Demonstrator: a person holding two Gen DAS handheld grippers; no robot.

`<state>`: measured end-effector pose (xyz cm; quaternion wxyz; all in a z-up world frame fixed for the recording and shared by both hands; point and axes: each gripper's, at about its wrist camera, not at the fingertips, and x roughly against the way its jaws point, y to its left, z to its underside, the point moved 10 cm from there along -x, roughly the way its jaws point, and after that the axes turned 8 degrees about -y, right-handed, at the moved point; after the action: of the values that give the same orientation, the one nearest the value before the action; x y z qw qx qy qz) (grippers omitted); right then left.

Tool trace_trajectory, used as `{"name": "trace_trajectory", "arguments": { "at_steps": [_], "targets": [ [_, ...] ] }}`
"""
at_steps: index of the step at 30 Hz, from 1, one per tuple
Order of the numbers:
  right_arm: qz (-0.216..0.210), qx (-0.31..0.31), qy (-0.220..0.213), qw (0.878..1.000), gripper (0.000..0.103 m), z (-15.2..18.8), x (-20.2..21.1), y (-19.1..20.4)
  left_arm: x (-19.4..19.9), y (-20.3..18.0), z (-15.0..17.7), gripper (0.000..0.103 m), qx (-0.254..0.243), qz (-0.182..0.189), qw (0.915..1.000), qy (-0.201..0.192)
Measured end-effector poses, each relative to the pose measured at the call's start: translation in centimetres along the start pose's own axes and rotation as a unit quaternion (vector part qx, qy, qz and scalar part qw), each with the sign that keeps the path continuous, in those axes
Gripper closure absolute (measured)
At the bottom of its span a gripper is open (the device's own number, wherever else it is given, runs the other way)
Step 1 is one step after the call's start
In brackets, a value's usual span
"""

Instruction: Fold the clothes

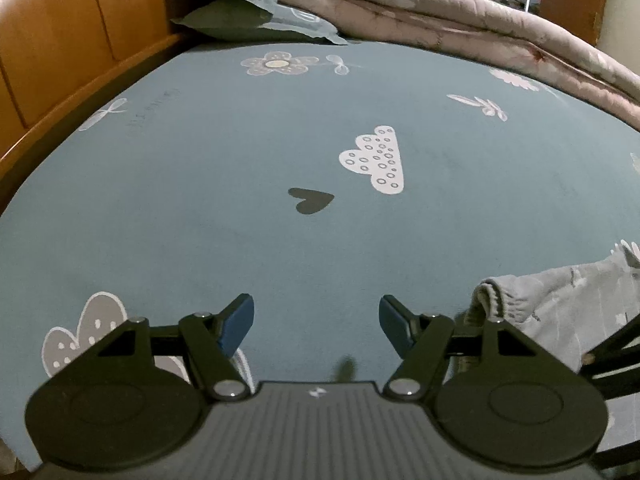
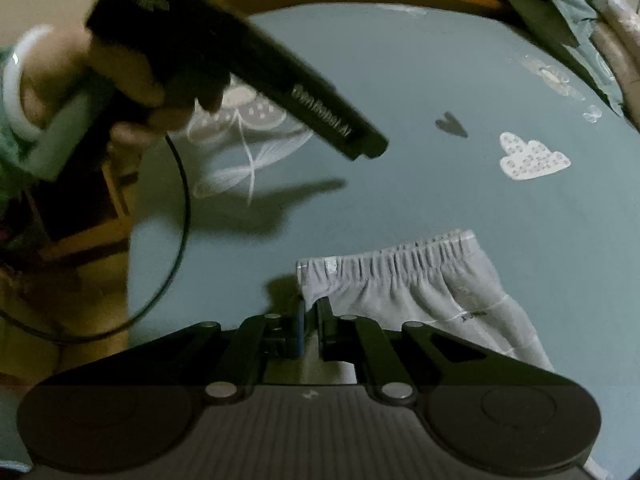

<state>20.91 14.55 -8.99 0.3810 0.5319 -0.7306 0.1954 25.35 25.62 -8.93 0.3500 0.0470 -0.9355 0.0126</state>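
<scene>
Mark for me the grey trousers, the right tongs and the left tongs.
grey trousers [image 2: 404, 268]: right wrist view, on the gathered elastic waistband.
right tongs [image 2: 311, 312]: right wrist view, midway between the near-shut tips at the waistband corner.
left tongs [image 1: 316, 312]: left wrist view, midway between the spread tips.

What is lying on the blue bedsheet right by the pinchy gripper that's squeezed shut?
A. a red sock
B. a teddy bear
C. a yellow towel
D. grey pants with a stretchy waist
D: the right gripper is pinched at the corner of the grey pants, whose gathered elastic waistband shows.
</scene>
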Motion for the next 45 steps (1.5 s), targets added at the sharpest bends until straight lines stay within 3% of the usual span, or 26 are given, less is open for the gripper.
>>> {"name": "trace_trajectory", "arguments": {
  "at_steps": [1,4,6,10,12,14,18,22,26,30,33,35,40,45],
  "targets": [
    [0.003,-0.002,0.007,1.0,0.086,0.3,-0.5,-0.2,-0.1,0.0,0.0,0.034,0.0,-0.001,1.0,0.002],
    [-0.016,-0.03,0.0,0.999,0.085,-0.1,-0.1,-0.8,-0.1,0.0,-0.1,0.034,-0.003,0.0,1.0,0.001],
    [-0.015,-0.036,-0.029,0.999,0.085,-1.2,1.7,-1.7,0.1,0.1,-0.1,0.034,-0.002,0.001,1.0,0.001],
    [0.05,-0.044,-0.075,0.995,0.085,-2.9,4.0,-5.5,-0.2,0.2,0.0,0.033,-0.001,0.001,1.0,0.005],
    [0.08,-0.043,-0.074,0.993,0.087,-3.0,3.2,-7.2,-0.3,-0.1,0.0,0.033,-0.008,0.002,1.0,0.005],
    [0.084,-0.049,-0.06,0.993,0.091,-2.4,1.4,-8.1,-0.3,-0.4,0.0,0.033,-0.014,0.004,0.9999,0.004],
    [0.076,-0.046,-0.044,0.995,0.092,-1.3,-1.6,-7.2,-0.1,-0.9,0.1,0.033,-0.02,0.012,0.9997,0.005],
    [0.069,-0.042,-0.04,0.996,0.092,-1.6,-0.5,-6.6,-0.1,-1.1,-0.1,0.033,-0.022,0.012,0.9997,0.007],
    [0.024,-0.038,-0.058,0.997,0.091,-2.5,2.1,-4.7,0.1,-1.1,-0.7,0.032,-0.02,0.013,0.9997,0.001],
    [-0.016,-0.013,-0.028,0.999,0.089,-0.7,-0.5,-1.4,-0.1,-1.2,-0.7,0.032,-0.021,0.009,0.9997,0.003],
    [-0.005,0.015,-0.029,0.999,0.087,-0.1,-1.3,0.0,0.0,-1.6,-0.6,0.032,-0.028,0.013,0.9995,0.006],
    [-0.011,-0.007,-0.023,1.0,0.087,-0.2,-0.4,-0.6,0.1,-1.8,-0.6,0.032,-0.03,0.017,0.9994,0.01],
    [0.059,-0.04,-0.042,0.997,0.085,-0.1,4.3,-4.4,0.5,-4.0,-2.0,0.032,-0.036,0.047,0.9982,-0.002],
    [0.161,-0.116,-0.034,0.979,0.084,2.9,9.9,-10.7,0.8,-9.9,-3.5,0.029,-0.079,0.13,0.9883,-0.016]
  ]
}}
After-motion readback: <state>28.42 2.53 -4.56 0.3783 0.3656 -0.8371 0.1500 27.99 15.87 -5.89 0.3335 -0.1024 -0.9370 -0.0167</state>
